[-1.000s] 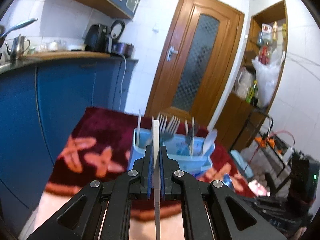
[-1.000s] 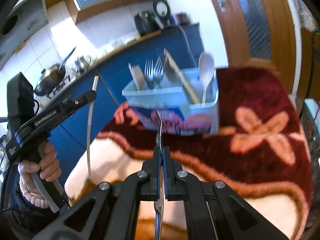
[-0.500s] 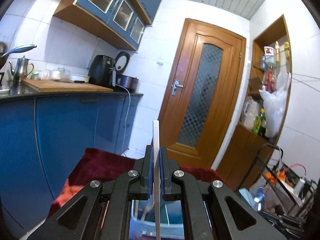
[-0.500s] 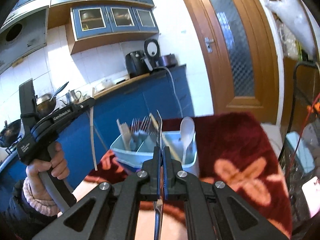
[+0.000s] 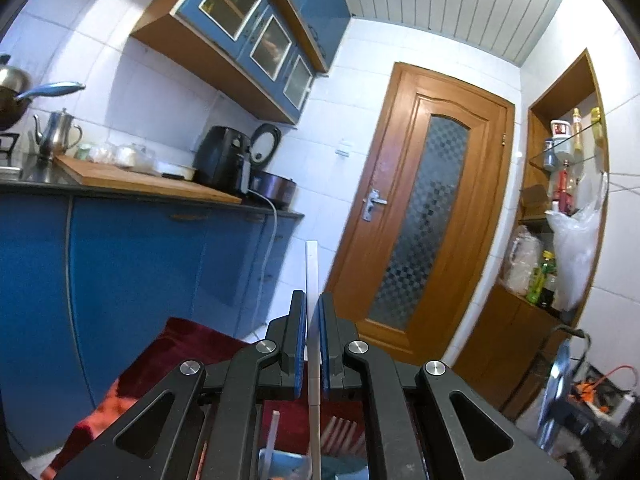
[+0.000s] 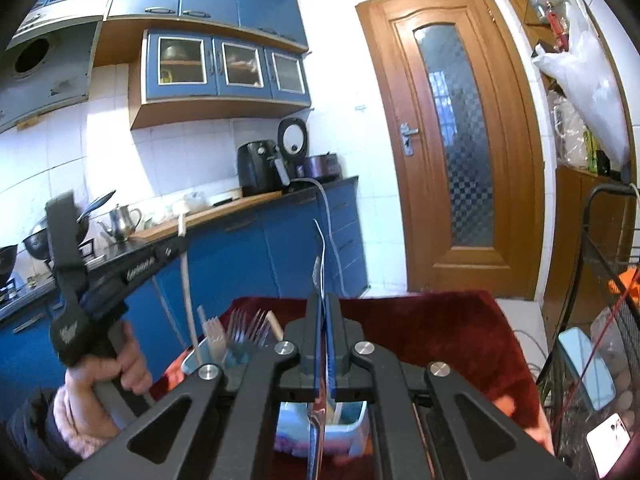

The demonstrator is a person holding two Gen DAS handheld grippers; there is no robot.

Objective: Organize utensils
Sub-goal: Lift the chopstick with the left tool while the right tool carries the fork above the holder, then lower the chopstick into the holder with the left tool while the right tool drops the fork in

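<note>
**Two utensils clamped upright above the caddy**

Nearest you in the left wrist view, your left tool [image 5: 313,344] is clenched on a flat white utensil [image 5: 312,276], whose stem stands straight up between the blue pads and runs down out of the bottom of the frame. Holding it near vertical looks deliberate: judged from the task, it can then drop end-first into a slot. In the right wrist view your right tool [image 6: 323,336] is clamped on a thin metal utensil [image 6: 321,256], likewise upright, its curved tip rising at centre frame. Which kind of utensil it is cannot be told, since only its narrow edge shows.

Just beyond and below both tools sits the light blue caddy [image 6: 352,428] on the dark red floral cloth [image 6: 448,332] that covers the table. Forks [image 6: 248,328] already stand tines-up in its left part.

The right view gives you what the left cannot: your other hand [image 6: 116,376] at lower left, gripping the left tool [image 6: 182,240] with the white utensil hanging from it over the caddy's left end. The left view shows only a sliver of the caddy at the bottom edge, so it cannot tell you which compartment lies beneath.

Farthest off, the wooden door [image 5: 420,216] fills the right of both frames.
</note>
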